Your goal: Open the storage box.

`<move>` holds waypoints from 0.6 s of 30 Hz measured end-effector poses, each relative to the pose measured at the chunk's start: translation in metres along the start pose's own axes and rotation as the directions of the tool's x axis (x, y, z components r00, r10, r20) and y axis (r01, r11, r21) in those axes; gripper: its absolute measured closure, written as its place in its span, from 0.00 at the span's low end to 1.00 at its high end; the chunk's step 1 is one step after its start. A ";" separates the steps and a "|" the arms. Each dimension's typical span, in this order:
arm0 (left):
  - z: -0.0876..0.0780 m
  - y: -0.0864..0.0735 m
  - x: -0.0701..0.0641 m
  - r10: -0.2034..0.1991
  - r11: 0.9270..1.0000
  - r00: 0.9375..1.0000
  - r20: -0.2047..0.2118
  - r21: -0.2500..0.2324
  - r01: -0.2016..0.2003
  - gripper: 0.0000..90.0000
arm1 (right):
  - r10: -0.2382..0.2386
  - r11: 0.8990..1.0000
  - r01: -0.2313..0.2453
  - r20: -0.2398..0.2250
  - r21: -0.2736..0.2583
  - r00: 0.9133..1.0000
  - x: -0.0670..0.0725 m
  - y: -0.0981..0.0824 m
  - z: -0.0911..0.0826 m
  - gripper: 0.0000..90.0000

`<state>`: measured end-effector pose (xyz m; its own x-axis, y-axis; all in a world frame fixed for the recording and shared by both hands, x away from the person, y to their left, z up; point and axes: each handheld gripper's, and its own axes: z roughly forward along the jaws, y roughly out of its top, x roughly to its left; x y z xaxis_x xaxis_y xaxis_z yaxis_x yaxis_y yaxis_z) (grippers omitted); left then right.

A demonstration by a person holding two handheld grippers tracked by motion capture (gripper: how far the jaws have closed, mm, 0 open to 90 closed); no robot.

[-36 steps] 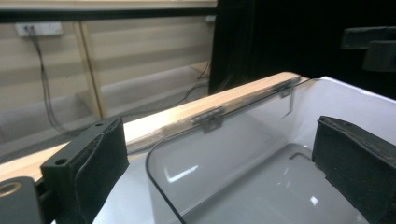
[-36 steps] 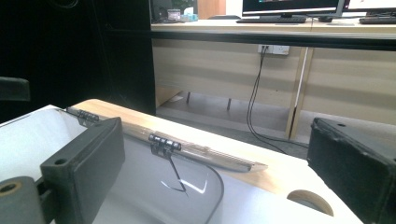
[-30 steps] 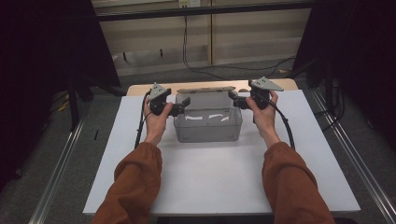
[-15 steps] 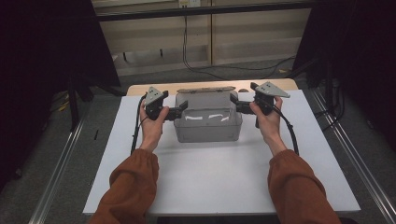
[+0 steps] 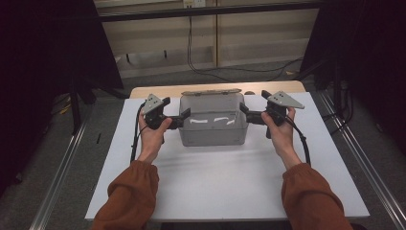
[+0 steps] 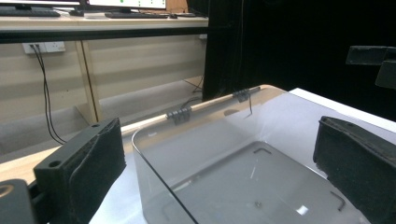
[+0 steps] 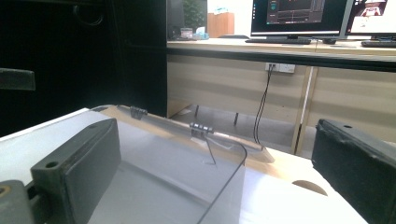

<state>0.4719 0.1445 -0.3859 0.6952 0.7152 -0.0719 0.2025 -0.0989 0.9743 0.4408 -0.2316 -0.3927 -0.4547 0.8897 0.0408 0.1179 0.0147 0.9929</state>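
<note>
Clear plastic box [image 5: 213,123] sits between both grippers, lid open behind. Left gripper [image 5: 183,116] and right gripper [image 5: 243,109] gape wide, holding nothing, straddling end walls. Likely light, rigid, slick; pinch rims squarely.

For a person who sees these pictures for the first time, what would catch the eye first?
The clear plastic box with an open hinged lid stands at the far middle of the white table board. The left hand-held gripper and the right hand-held gripper flank it, each with open jaws at one end wall of the box. The person's rust-orange sleeves enter from below.
</note>
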 end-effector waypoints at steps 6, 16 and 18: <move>-0.010 -0.002 -0.002 -0.015 1.000 1.000 0.007 -0.013 0.015 0.03 | -0.018 1.000 0.019 0.028 -0.015 0.999 -0.002 0.001 -0.015 0.01; -0.032 -0.008 -0.009 -0.011 0.999 1.000 -0.027 -0.035 0.010 0.03 | -0.032 0.999 0.033 0.042 -0.017 0.999 0.001 -0.002 -0.044 0.00; -0.037 -0.010 -0.010 -0.007 0.999 1.000 -0.029 -0.045 0.006 0.03 | -0.027 0.999 0.028 0.041 -0.019 0.999 0.002 -0.003 -0.050 0.00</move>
<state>0.4376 0.1638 -0.3870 0.6731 0.7360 -0.0728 0.1753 -0.0632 0.9825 0.3954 -0.2526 -0.3902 -0.4214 0.9068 0.0093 0.0888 0.0311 0.9956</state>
